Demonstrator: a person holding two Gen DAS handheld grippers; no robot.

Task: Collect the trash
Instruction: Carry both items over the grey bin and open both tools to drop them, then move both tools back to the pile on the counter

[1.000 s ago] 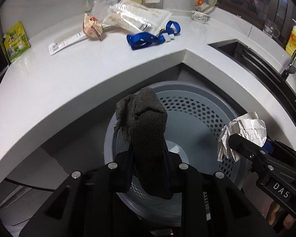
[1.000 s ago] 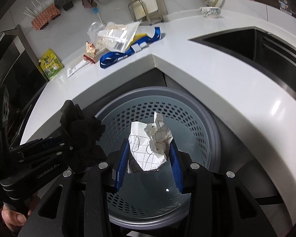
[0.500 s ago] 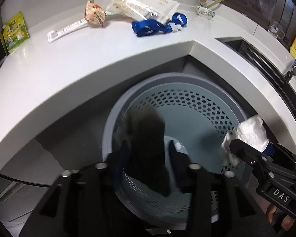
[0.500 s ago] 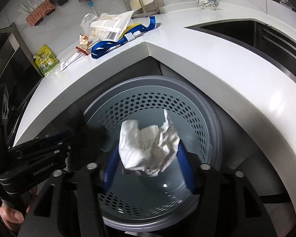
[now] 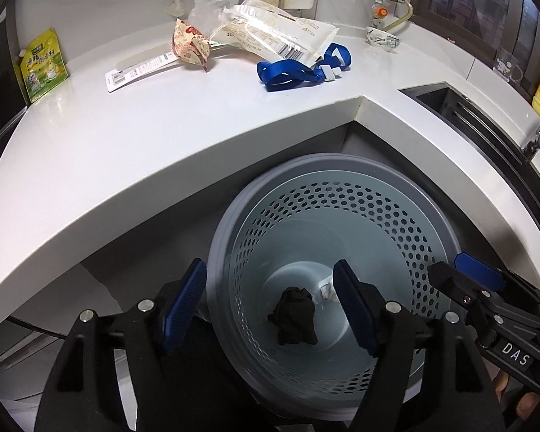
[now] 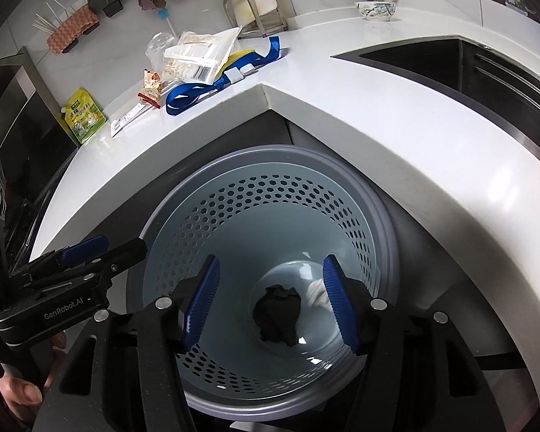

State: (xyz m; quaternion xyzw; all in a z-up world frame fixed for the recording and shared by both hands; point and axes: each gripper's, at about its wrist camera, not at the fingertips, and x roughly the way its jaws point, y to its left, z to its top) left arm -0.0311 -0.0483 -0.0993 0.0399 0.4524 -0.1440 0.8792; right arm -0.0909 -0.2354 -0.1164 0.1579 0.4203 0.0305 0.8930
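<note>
Both claws hang wide and empty above the perforated trash bin (image 5: 342,216): left claw (image 5: 270,306), right claw (image 6: 270,298). A dark rag (image 6: 277,309) and crumpled paper (image 6: 316,293) lie touching on its bottom. Wrappers (image 5: 277,32) and a blue strap (image 5: 298,72) sit on the counter (image 5: 126,136).

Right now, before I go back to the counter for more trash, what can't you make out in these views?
- Crumpled white paper in the bin: mostly hidden by the left hand-held gripper finger in the left view, by the right hand-held gripper finger in the right view.
- Bin's near rim: covered by gripper bodies in both views.
- Print on the green pouch: too small to read.
</note>
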